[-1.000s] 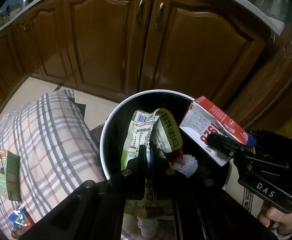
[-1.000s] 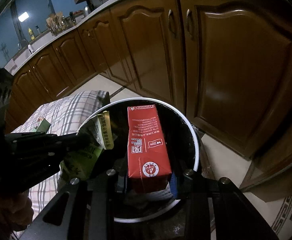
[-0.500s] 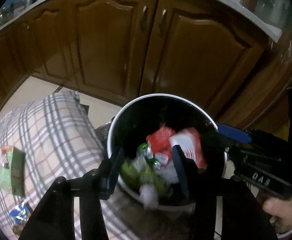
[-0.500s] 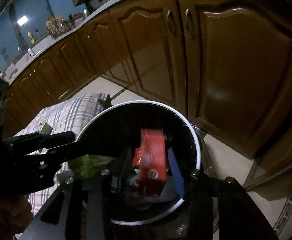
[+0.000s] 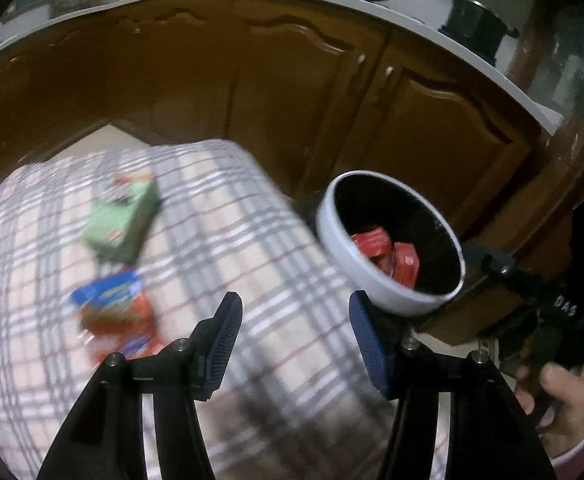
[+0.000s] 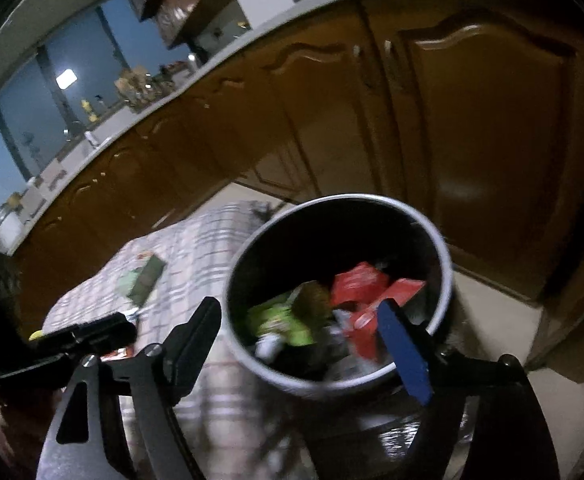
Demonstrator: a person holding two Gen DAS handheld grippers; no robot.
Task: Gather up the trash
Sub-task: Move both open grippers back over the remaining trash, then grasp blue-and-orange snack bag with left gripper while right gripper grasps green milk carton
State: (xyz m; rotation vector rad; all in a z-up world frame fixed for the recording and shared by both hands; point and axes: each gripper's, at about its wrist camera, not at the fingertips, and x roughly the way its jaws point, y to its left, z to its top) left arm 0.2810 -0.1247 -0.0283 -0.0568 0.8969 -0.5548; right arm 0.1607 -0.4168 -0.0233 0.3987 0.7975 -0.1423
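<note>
Both tongs are opening and empty: left tongs [image 5: 292, 344] over the plaid-cloth worktop [image 5: 252, 240], right tongs [image 6: 303, 344] above the round white-rimmed bin [image 6: 445, 264]. Next: grip 1 of 2 wrappers, green packet [image 5: 122, 216] or blue-orange packet [image 5: 116, 312].

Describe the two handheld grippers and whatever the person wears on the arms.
Both are black, angular frames with silver bolts. The left gripper has ribbed blue pads; the right gripper has a smooth blue pad and white "DAS" lettering on its body. A pink cuff shows at the right wrist.
</note>
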